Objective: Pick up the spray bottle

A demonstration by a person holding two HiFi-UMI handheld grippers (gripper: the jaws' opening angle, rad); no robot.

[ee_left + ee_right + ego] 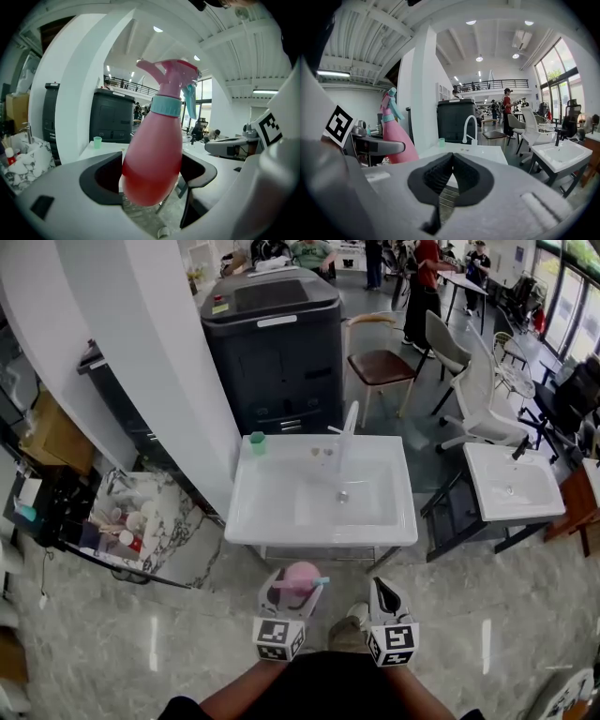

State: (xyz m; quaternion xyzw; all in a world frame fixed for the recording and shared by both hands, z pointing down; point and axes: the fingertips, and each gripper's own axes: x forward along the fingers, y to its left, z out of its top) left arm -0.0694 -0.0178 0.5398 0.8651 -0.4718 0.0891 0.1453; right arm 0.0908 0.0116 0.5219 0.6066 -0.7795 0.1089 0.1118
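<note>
A pink spray bottle (154, 154) with a teal collar and trigger stands upright between the jaws of my left gripper (152, 180), which is shut on its belly. In the head view the spray bottle (300, 577) is held just in front of the white sink (281, 521), with the left gripper (289, 601) below it. My right gripper (386, 601) hangs beside it on the right, shut with nothing in it. The right gripper view shows its dark pads (436, 176) pressed together and the spray bottle (396, 136) off to the left.
The sink has a white tap (345, 435) and a small green cup (257, 441) at its back left corner. A dark cabinet (272, 343) stands behind it, a white pillar (141, 352) to the left, a second sink (511, 486) and chairs (469, 381) to the right.
</note>
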